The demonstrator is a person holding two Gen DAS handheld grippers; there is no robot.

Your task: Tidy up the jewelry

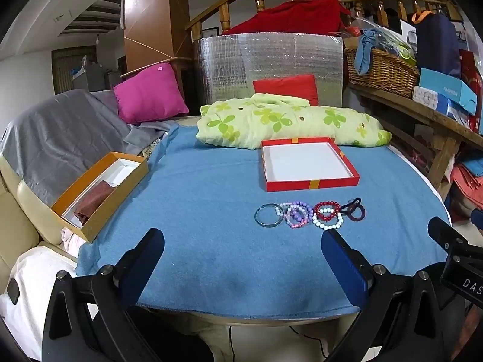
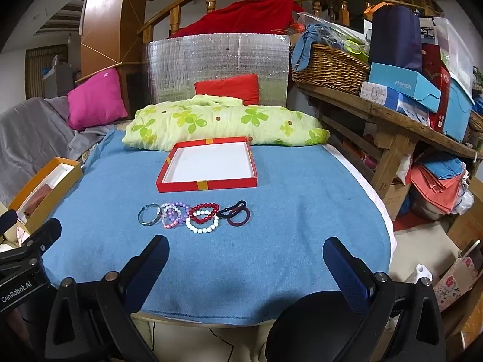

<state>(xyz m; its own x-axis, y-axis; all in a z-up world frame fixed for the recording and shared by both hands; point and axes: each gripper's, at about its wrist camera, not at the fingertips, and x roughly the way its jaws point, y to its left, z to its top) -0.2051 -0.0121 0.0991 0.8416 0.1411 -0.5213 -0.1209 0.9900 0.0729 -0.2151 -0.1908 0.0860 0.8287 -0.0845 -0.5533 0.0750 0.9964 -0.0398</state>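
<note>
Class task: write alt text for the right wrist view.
A row of bracelets lies on a blue cloth in front of an empty red tray. The open right tool hovers nearer the camera, holding nothing.
</note>
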